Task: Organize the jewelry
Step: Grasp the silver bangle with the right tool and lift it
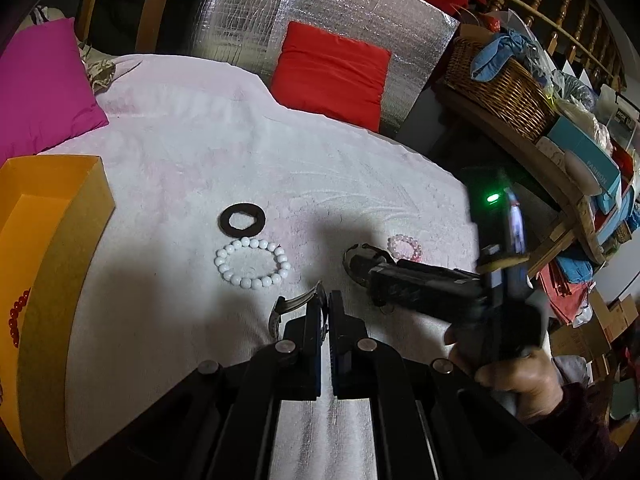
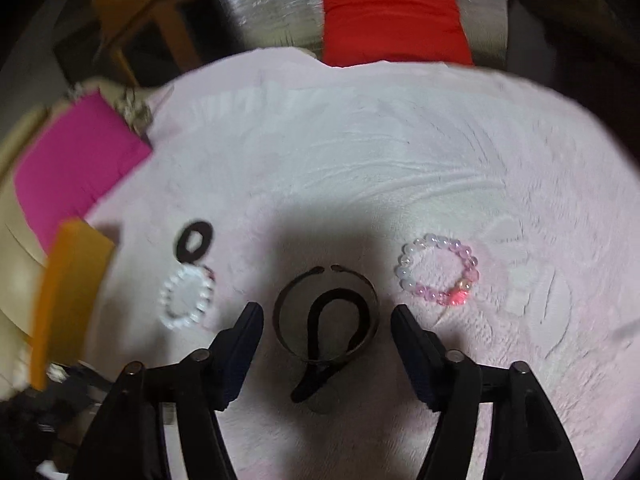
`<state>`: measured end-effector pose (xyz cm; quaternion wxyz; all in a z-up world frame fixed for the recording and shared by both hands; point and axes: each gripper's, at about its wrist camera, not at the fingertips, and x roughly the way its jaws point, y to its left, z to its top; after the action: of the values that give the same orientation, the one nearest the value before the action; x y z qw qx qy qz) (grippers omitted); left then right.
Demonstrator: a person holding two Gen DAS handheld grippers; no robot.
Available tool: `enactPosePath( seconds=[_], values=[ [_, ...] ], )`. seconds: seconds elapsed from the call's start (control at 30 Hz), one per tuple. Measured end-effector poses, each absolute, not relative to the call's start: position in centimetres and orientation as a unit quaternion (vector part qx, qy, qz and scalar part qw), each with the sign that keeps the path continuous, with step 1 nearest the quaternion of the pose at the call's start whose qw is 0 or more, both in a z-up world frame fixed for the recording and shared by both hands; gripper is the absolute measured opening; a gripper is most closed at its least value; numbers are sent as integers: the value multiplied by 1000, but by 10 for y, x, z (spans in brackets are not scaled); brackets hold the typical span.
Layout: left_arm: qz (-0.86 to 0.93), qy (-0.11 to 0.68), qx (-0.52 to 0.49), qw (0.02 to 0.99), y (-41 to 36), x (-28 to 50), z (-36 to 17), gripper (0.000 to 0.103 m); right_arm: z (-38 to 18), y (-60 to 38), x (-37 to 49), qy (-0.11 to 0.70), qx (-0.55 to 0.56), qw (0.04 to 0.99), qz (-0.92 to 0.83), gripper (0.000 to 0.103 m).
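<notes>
On the pale pink cloth (image 1: 200,152) lie a white bead bracelet (image 1: 252,264) (image 2: 186,300), a flat black ring (image 1: 243,219) (image 2: 195,242) and a pink bead bracelet (image 1: 404,248) (image 2: 438,272). A thin metal cuff bangle (image 2: 324,344) holds a dark looped cord (image 2: 332,300) inside it. My right gripper (image 2: 326,314) (image 1: 360,268) is open and straddles the bangle without touching it. My left gripper (image 1: 328,308) is shut. A silver watch (image 1: 294,304) sits against its left finger; I cannot tell whether its band is pinched.
A yellow box (image 1: 60,240) (image 2: 68,288) stands at the left with red beads (image 1: 16,316) inside. A magenta cushion (image 1: 40,88) and a red cushion (image 1: 332,72) lie at the back. A wicker basket (image 1: 496,84) and cluttered shelves are at the right. A hand (image 1: 516,376) holds the right gripper.
</notes>
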<state>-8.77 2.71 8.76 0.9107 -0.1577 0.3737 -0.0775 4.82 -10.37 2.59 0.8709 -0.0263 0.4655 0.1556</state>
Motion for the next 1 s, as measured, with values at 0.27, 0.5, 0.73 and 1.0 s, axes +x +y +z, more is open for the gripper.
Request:
enactPosePath(
  seconds=[0.27, 0.5, 0.73, 1.0],
  values=[
    [-82, 375, -160, 909, 28, -87, 87, 3, 22, -109, 55, 462, -29, 876, 133, 24],
    [-81, 369, -162, 911, 28, -90, 90, 3, 29, -143, 64, 488, 83, 846, 196, 25],
    [-80, 370, -165, 911, 27, -90, 90, 3, 38, -143, 56, 468, 82, 856, 205, 73],
    [-80, 372, -166, 910, 31, -89, 87, 3, 25, -94, 44, 462, -59, 866, 180, 73]
  ],
)
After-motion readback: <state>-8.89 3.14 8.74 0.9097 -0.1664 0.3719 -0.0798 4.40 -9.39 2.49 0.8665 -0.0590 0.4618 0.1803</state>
